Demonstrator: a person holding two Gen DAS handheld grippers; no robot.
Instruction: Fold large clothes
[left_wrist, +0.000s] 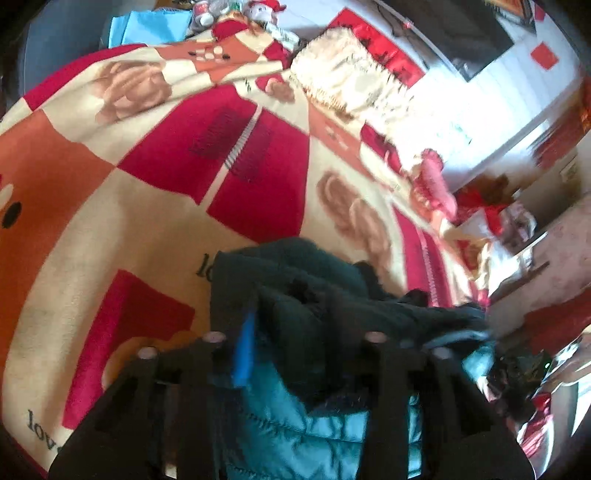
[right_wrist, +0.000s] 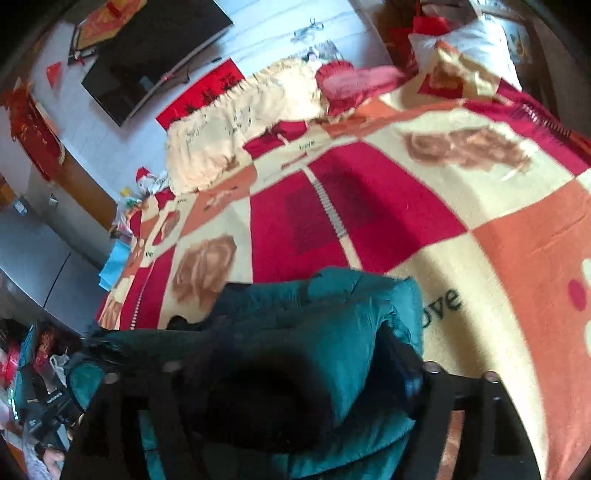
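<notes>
A dark teal padded jacket (left_wrist: 295, 295) hangs bunched between both grippers, held above the bed. In the left wrist view my left gripper (left_wrist: 295, 343) is shut on the jacket fabric, which fills the gap between its black fingers (left_wrist: 384, 373). The jacket's shiny lighter teal lining shows below. In the right wrist view the jacket (right_wrist: 325, 317) drapes over and between the fingers of my right gripper (right_wrist: 295, 369), which is shut on it. Its fingertips are hidden by the fabric.
The bed is covered by a red, orange and cream checked blanket (left_wrist: 147, 184) (right_wrist: 443, 206) with bear prints. A cream fringed throw (right_wrist: 229, 125) and a pink pillow (right_wrist: 347, 85) lie at its far end. A television (right_wrist: 147, 51) hangs on the white wall. Clutter lies on the floor beside the bed.
</notes>
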